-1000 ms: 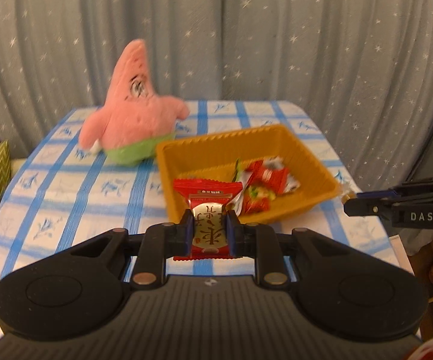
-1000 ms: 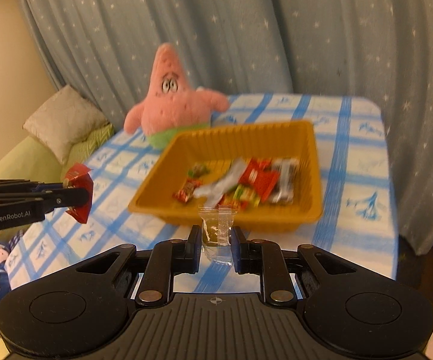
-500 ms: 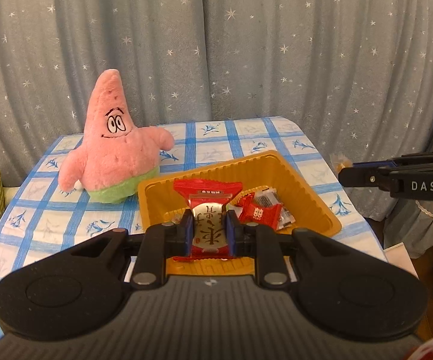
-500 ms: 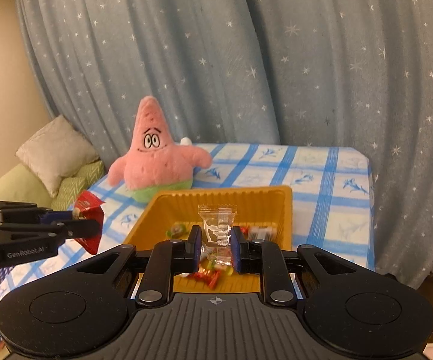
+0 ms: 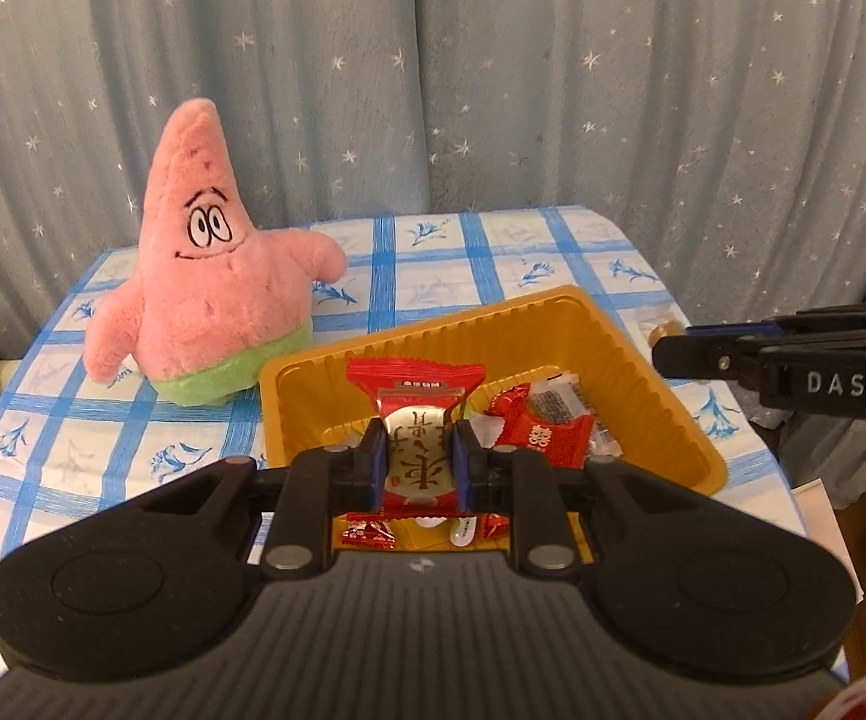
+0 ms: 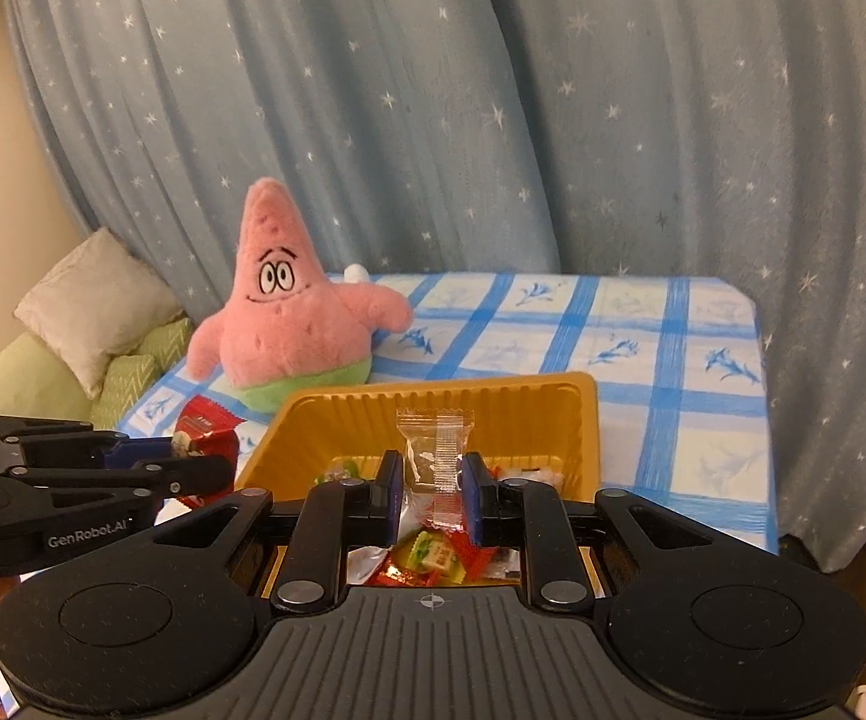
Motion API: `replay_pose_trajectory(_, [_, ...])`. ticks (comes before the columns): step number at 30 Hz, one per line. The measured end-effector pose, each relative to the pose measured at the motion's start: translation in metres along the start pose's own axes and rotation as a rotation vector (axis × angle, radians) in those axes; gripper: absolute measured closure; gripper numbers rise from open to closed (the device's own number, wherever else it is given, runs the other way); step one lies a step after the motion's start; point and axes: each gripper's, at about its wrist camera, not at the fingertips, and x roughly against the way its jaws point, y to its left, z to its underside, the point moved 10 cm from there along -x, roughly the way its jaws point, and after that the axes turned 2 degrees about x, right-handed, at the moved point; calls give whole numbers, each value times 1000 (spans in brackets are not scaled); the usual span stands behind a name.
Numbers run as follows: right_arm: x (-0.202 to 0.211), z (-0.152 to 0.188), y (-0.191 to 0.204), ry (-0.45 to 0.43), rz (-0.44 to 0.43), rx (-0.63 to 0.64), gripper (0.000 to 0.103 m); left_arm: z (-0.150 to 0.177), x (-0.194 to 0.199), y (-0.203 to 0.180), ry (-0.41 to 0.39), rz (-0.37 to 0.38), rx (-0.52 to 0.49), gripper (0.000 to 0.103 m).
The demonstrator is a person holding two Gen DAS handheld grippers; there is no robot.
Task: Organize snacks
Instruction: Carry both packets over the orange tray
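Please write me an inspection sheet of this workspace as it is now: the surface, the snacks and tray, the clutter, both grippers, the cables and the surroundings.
Surface: table with blue-checked cloth.
Job's things: yellow tray holding several wrapped snacks; red snack packet and clear snack packet both held above the tray.
Clutter: pink star plush standing beside the tray.
Grippers: left gripper shut on the red snack packet; right gripper shut on the clear snack packet.
Cables: nothing seen.
Surroundings: starry blue curtain behind the table; cushions to the left.
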Motion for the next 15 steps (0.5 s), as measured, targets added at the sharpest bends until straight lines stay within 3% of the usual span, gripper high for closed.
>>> replay_pose_trajectory(15, [-70,7,-15,106,8,-53,82,4,-62,8,80,5,36,83])
